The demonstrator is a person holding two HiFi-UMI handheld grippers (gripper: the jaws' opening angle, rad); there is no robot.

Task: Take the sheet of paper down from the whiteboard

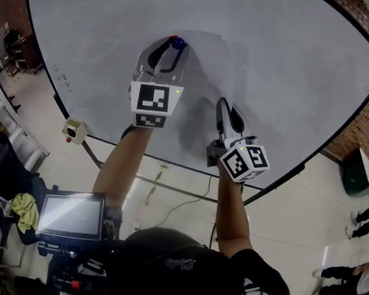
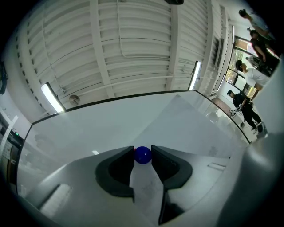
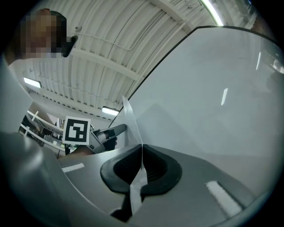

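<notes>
Place: looks to me like a lab hall or workshop.
Overhead: ribbed metal roof, strip lights.
Around me: brick wall right, tiled floor, whiteboard.

A: The whiteboard looks smooth and glossy; lamp glare streaks across it.
B: The paper is thin and matt, faintly see-through at its edge. The magnet?
A: Blue and shiny, like hard plastic. The left gripper has a grey matt plastic shell, and the right gripper has the same.
B: Their pads are black, dull and rubbery-looking.
A: The floor is pale tile with a soft sheen; the wall is rough red brick.
B: The ceiling is ribbed sheet metal, painted white, matt.
</notes>
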